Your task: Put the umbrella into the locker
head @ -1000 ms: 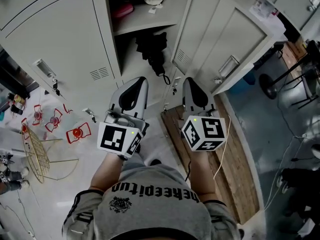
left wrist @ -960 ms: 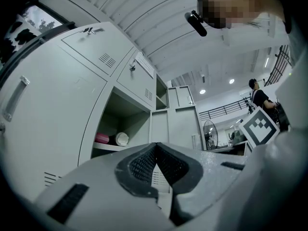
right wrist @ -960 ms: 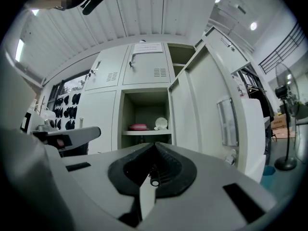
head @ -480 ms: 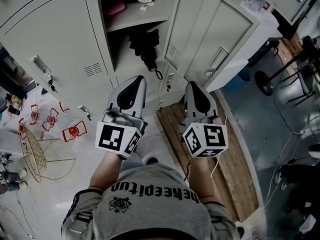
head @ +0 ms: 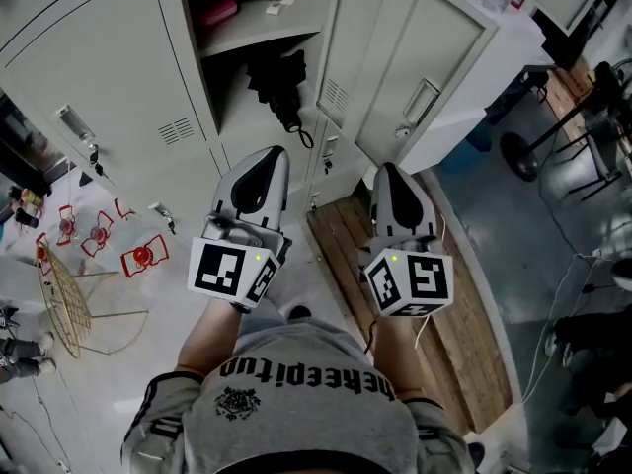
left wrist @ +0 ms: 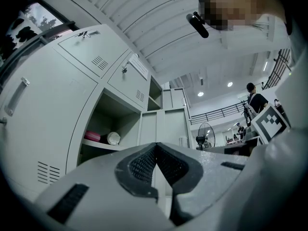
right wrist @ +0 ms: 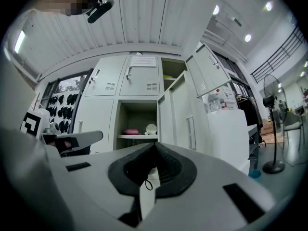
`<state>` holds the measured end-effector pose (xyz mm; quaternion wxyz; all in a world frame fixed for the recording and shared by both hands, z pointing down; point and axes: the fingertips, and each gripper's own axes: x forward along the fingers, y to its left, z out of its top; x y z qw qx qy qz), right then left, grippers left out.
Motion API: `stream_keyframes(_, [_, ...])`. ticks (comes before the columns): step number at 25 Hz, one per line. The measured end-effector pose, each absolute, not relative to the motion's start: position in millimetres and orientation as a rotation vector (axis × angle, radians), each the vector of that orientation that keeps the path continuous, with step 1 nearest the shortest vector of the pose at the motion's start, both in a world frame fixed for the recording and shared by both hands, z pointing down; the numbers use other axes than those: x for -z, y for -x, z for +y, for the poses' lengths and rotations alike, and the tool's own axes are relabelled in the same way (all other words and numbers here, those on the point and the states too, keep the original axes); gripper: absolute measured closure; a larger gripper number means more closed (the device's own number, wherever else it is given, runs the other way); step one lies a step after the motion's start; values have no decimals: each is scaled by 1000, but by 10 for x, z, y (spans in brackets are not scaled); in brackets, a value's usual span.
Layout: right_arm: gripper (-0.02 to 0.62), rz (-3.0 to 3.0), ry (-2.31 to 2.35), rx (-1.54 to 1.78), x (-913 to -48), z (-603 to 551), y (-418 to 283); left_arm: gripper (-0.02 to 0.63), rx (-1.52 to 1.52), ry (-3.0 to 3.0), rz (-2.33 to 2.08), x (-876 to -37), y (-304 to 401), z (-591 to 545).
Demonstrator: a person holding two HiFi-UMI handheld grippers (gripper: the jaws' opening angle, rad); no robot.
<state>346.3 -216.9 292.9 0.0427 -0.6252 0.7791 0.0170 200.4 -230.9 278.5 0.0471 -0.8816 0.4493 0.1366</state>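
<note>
Head view: umbrella (head: 279,79) sits inside the locker (head: 259,36), beyond the closed, empty left hand-held gripper (head: 265,158) and right hand-held gripper (head: 391,172).

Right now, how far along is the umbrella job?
Done, it seems: the black folded umbrella already lies in the open grey metal locker, in the compartment under its shelf. In hand: nothing; the left gripper and right gripper are both shut and empty. Left, perhaps: swinging the open grey door shut.
</note>
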Motion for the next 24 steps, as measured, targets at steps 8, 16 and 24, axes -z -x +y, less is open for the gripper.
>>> stream_keyframes(8, [592,2367,1916,-68,-2917,-2108,-3489,603,-413,2684,1387,-2810,-2003,-2246])
stream_keyframes(16, [592,2380,1893,-57,-2941,-2071,-3478,603,-411,2679,1414,-2842,-1986,-2190])
stream_keyframes(24, [592,2375,1882,-53,-2940,-2016,-3502,603,-401,2674,1414,-2847,-2024,-2128])
